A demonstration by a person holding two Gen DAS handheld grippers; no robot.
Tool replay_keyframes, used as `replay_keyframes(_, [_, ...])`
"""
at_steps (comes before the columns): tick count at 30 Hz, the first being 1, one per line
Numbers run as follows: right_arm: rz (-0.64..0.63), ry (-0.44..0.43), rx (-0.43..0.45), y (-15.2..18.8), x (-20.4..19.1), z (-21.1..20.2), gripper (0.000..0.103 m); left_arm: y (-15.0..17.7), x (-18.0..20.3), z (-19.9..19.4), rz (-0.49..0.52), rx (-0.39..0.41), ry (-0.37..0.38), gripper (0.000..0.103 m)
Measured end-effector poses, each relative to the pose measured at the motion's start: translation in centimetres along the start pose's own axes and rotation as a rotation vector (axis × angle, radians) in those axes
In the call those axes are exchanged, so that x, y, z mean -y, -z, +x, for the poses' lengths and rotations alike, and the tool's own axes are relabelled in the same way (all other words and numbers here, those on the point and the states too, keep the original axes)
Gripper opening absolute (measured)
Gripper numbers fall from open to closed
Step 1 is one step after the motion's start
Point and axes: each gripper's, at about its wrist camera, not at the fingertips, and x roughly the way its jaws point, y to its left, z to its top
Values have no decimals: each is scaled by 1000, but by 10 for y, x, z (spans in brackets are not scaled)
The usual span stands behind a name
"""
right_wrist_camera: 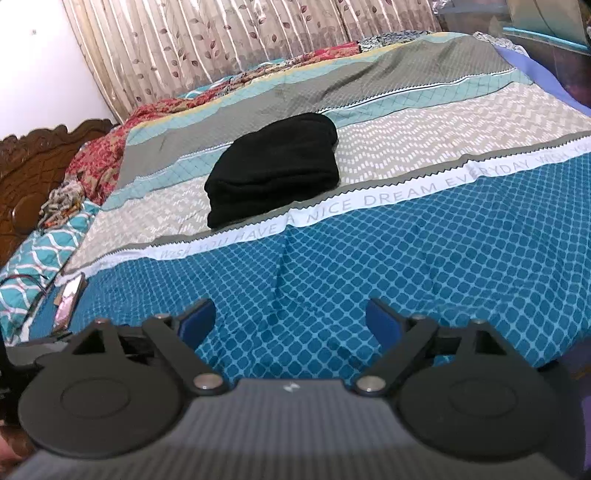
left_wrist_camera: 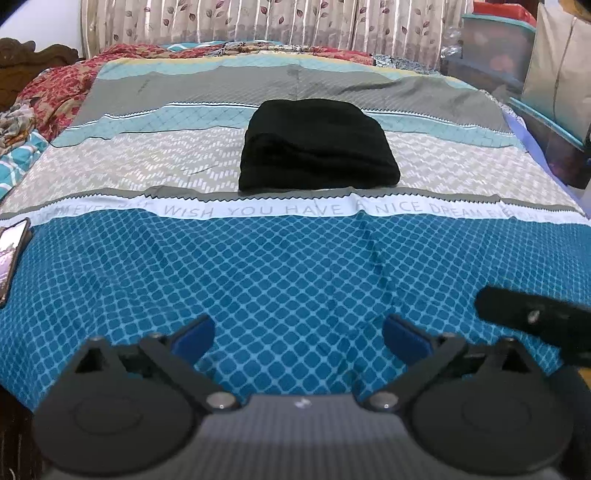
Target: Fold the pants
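The black pants (left_wrist_camera: 317,146) lie folded into a compact bundle on the grey-and-teal band of the bedspread (left_wrist_camera: 295,273), in the middle of the bed; they also show in the right wrist view (right_wrist_camera: 275,170). My left gripper (left_wrist_camera: 297,339) is open and empty, low over the blue patterned part near the bed's front edge, well short of the pants. My right gripper (right_wrist_camera: 290,319) is open and empty, also over the blue part near the front edge. A black part of the right gripper (left_wrist_camera: 535,317) shows at the right of the left wrist view.
A phone (left_wrist_camera: 11,254) lies at the bed's left edge, also in the right wrist view (right_wrist_camera: 68,295). Rumpled red and teal cloths (left_wrist_camera: 48,92) sit at the far left. Curtains (left_wrist_camera: 258,22) hang behind. Storage boxes (left_wrist_camera: 495,48) stand to the right.
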Motion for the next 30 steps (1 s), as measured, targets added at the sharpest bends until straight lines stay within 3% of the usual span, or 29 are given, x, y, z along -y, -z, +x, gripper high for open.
replay_keyframes(5, [-13,15,-6,1,-3,15,91,-1,-8,6,-21,34,37,103])
replay_keyframes(9, [7,37,51,2,-6,14,91,-1,-13,4,-38,83,39,103])
replay_keyframes(13, [65,49,85,0,5,14,91,-10,-20,4,-42,123,22,103])
replay_keyframes(16, [119,94,81,-7,13,17,91,-18,-24,2,-21,144,11,103])
replay_keyframes(19, [236,86,40,-15,20,20,91,-20,-27,2,14,167,-14,103])
replay_keyframes(22, [317,57,-13,-19,26,27,91,-18,-35,14,-2,121,-6,103])
replay_keyframes(27, [283,61,-100,-13,14,39,91,-13,-51,46,-83,-13,-24,103])
replay_keyframes(30, [260,64,-134,-11,11,44,91,-17,-56,57,-84,-28,-34,103])
